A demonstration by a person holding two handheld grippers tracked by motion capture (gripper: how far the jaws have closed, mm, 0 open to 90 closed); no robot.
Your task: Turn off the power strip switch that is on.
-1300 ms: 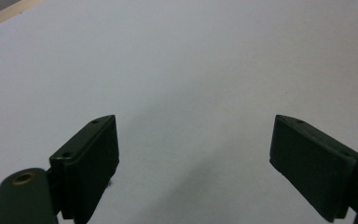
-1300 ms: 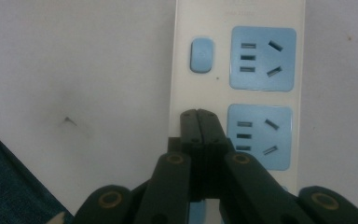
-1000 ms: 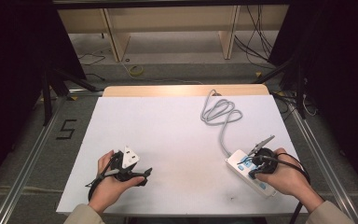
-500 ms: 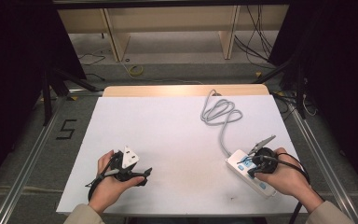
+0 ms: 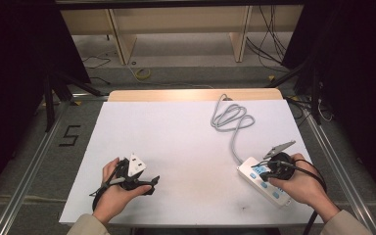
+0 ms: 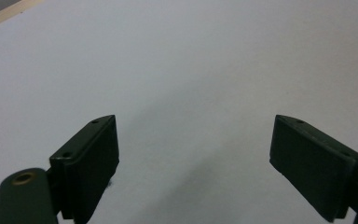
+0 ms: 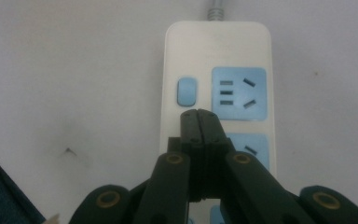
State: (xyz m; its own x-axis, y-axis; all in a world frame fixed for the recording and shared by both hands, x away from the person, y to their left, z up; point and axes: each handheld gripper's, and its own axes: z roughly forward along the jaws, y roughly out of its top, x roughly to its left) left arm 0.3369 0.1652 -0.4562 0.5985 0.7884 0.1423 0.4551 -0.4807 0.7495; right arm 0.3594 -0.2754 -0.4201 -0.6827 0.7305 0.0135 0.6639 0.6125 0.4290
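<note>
A white power strip with blue sockets lies at the table's front right, its grey cable coiling toward the back. My right gripper hovers over it. In the right gripper view the strip fills the middle, and the gripper is shut with nothing between its jaws, tips just below the blue switch. My left gripper rests at the front left on bare table. In the left gripper view its jaws stand wide apart and the gripper is open over the white surface.
The white table top has a wooden strip along its far edge. Metal rails run along both sides. Shelving and loose cables sit on the floor beyond. A small dark mark is on the table left of the strip.
</note>
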